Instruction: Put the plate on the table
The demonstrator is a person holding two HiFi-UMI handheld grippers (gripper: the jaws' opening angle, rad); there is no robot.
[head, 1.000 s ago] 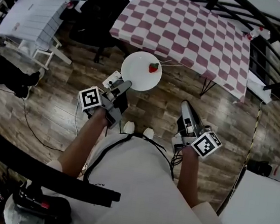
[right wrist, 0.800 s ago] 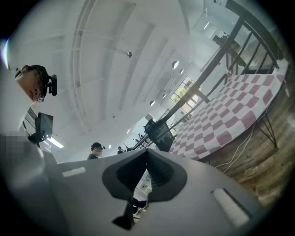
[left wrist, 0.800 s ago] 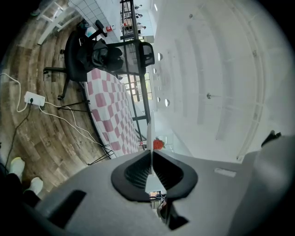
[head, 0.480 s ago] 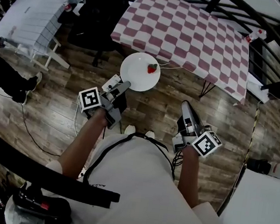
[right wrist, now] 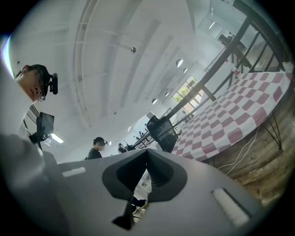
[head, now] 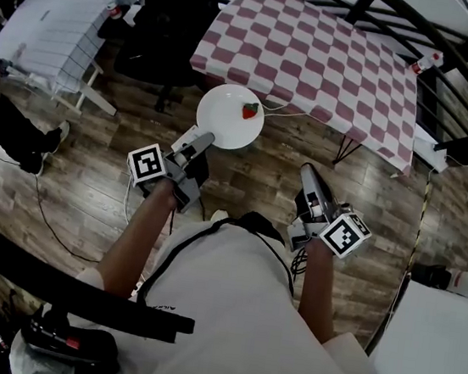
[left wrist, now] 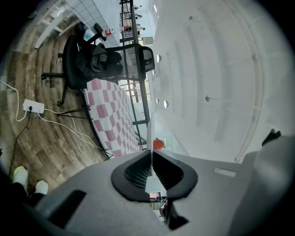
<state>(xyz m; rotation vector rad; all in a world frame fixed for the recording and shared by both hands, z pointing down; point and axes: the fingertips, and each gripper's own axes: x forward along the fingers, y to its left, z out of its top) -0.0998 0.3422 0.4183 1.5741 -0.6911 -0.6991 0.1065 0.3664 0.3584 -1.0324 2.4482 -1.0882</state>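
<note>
Bright, even indoor light; strong fisheye warping, dark corners

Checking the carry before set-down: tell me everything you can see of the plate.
The plate is round, white and smooth. It is held about level, its near rim pinched in the shut left tool, over the wooden floor just short of the checkered table, not touching it. One strawberry sits on its far side.

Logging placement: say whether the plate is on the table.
Not on: left gripper holds the plate above floor, short of table.
</note>
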